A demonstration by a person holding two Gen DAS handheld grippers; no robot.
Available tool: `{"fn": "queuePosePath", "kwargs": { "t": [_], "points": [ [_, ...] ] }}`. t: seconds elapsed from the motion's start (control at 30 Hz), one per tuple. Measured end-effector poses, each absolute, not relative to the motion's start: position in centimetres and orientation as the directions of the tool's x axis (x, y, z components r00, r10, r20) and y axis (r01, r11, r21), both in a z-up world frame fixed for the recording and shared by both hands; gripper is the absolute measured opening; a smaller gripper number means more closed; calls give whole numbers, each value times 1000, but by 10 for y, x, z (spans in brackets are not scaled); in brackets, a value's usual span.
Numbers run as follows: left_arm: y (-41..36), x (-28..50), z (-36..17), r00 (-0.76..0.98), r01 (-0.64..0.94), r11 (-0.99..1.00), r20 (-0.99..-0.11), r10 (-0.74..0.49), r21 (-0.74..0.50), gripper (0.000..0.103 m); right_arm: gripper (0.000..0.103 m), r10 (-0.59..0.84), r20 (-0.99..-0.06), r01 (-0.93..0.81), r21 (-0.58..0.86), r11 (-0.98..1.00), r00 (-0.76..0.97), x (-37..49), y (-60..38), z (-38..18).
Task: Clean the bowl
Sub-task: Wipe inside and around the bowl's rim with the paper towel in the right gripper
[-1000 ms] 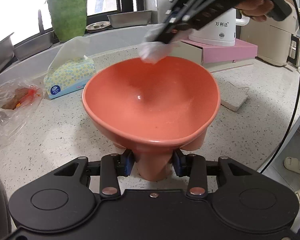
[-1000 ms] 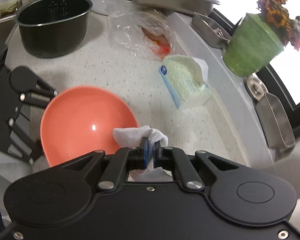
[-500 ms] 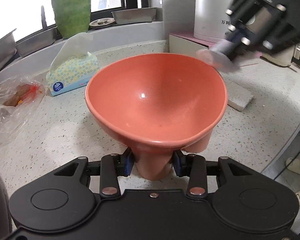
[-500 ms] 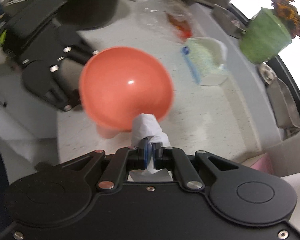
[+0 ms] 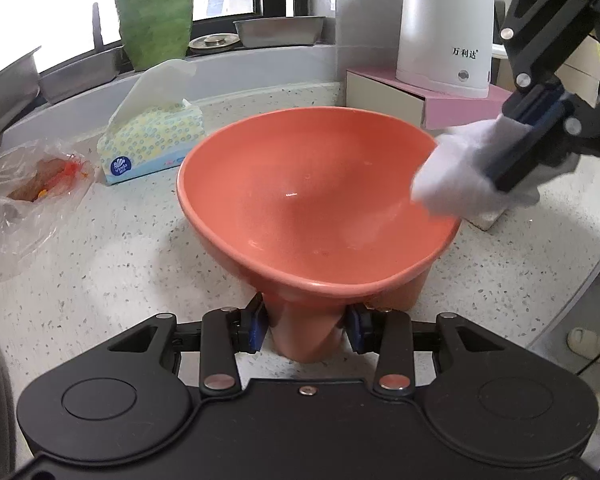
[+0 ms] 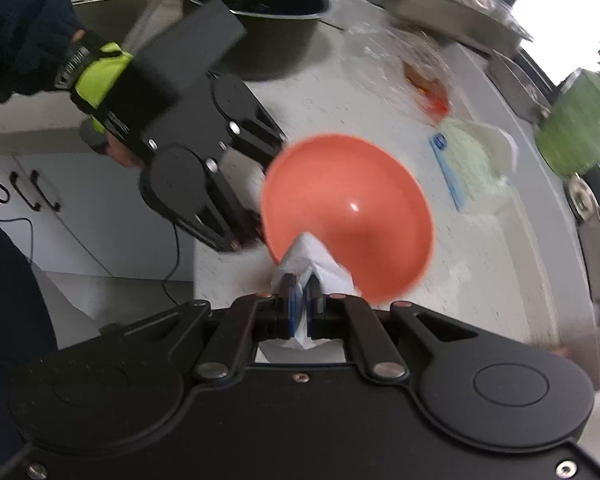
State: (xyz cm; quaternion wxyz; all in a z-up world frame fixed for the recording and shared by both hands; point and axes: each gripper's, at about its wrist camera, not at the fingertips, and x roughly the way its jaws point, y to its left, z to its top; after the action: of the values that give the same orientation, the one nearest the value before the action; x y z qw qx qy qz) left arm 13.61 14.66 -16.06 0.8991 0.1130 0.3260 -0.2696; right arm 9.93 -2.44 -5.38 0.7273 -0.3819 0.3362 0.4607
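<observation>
Speckled kitchen bench (image 5: 112, 280) by the window, tissue box (image 5: 152, 142) upper left of the frame, white kettle (image 5: 446, 24) upper right. Coral footed bowl (image 5: 312, 200) sits mid-frame, tilted toward the left wrist camera; left hand-held gripper (image 5: 306, 330) is clamped on one of its feet, pads either side. Right hand-held gripper (image 6: 300, 306) is pinched narrow on a wad of white tissue (image 5: 452, 172).

Change: 1 s ago the tissue was at the far rim, top centre of the left view. 0.5 s ago it swung out past the right rim, blurred. Now it's back in contact, pressed on the inner wall at the right edge of the frame. Left grip on the foot unchanged across all three.

Read: wiping stroke working round the rim, far side to right side. Judged mid-clean. Faint specks show on the near inner wall, lower centre; can't tell if residue or glaze. Right view is motion-blurred.
</observation>
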Motion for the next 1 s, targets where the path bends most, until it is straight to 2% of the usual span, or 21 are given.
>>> {"fn": "queuePosePath", "kwargs": {
  "t": [0.67,1.0],
  "points": [
    [148,129,-162,656,536,844,-630,-416,1,38,5,474,-820,-947,-256,196,320,129,58,-50],
    [144,129,-160,654,530,848,-637,-408,1,38,5,453,-810,-921,-266,284,373,180,69,-49]
  ]
}}
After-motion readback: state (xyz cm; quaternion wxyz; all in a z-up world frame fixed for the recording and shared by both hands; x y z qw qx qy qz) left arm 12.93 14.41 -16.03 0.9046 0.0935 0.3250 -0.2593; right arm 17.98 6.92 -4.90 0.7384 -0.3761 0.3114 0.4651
